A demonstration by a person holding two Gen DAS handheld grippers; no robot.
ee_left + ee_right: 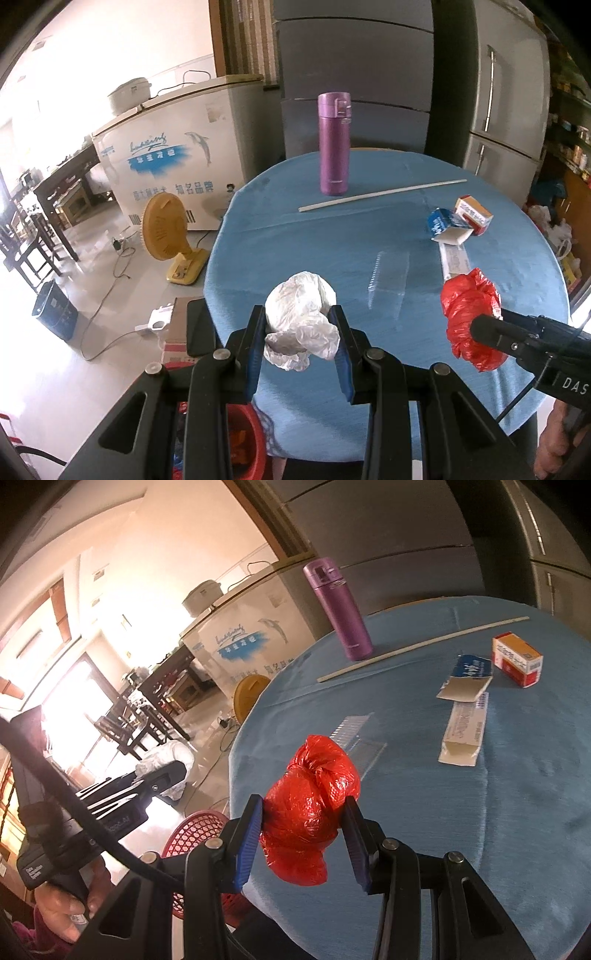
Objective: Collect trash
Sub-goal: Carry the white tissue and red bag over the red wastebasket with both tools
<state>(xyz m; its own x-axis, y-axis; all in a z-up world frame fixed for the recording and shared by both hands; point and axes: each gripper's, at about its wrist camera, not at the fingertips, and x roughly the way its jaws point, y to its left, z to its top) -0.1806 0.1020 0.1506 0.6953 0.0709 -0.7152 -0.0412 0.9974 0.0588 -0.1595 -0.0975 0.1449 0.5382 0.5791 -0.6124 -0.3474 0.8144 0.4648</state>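
My left gripper (300, 325) is shut on a crumpled white plastic bag (301, 317), held above the near left edge of the round blue table (295, 229). My right gripper (304, 812) is shut on a crumpled red plastic bag (312, 812), also above the table's near edge. In the left wrist view the red bag (469, 317) hangs at the right with one right finger against it. The right wrist view shows the left gripper's body at the left, the white bag (173, 760) in it. A red mesh basket (199, 834) stands on the floor below the table edge.
On the table stand a purple flask (334, 144), a long white stick (384, 194), a clear plastic tray (388, 288), a torn blue carton (443, 223), an orange-and-red box (472, 214) and a flattened white box (454, 260). A yellow fan (166, 225), freezer and cables lie left of the table.
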